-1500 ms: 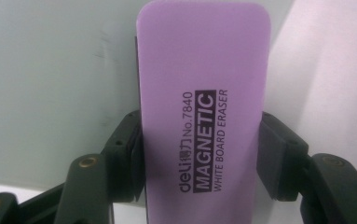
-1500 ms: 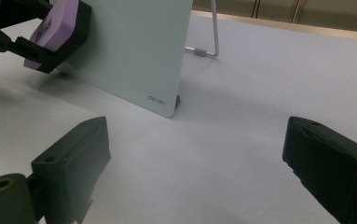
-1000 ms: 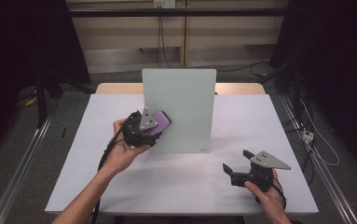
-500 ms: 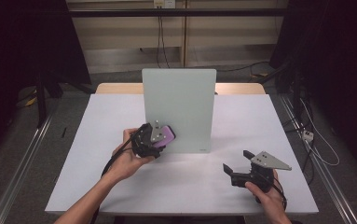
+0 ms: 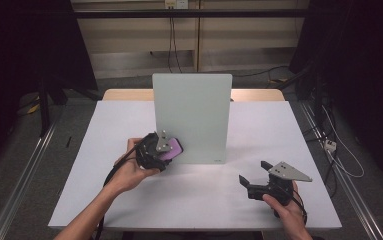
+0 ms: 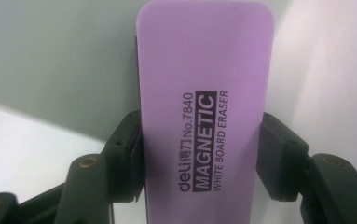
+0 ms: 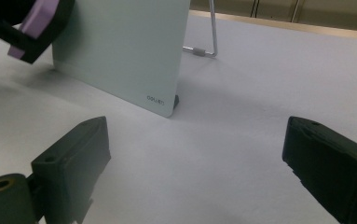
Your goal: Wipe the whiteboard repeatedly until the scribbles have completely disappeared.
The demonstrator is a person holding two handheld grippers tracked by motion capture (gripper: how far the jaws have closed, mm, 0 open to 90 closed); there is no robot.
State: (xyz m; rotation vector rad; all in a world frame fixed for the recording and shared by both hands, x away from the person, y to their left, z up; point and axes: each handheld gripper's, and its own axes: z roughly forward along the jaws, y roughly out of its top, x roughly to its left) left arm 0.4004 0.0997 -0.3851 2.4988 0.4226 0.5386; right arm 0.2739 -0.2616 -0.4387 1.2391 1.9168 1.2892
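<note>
Eraser: flat purple rectangular whiteboard eraser (image 6: 202,112) with rounded corners, black print reading "deli No.7840 MAGNETIC WHITE BOARD ERASER"; clamped across its width between the two black jaws of the left gripper (image 6: 202,158). From the high view the eraser (image 5: 173,148) sits at the lower left part of the board's face; whether it touches the glass, cannot tell.
Left gripper: in the high view (image 5: 155,151), held in the person's left hand (image 5: 129,172), raised off the table, pointed toward the board. Jaws closed on the eraser's long edges, one pad on each side.
Board: pale green, glassy upright rectangular panel (image 5: 192,117) with rounded corners, standing mid-table, small "deli" mark at its lower right corner (image 7: 155,99). A thin metal wire stand (image 7: 206,44) props it from behind.
Right gripper: (image 5: 258,181) low at the near right of the table, in the person's right hand (image 5: 289,212), well apart from the board. Jaws spread wide with bare tabletop between them (image 7: 197,154); nothing held.
Table: white flat top (image 5: 279,130), wooden strip along the far edge.
Surroundings: grey floor (image 5: 24,150) with cables, dark curtains either side.
</note>
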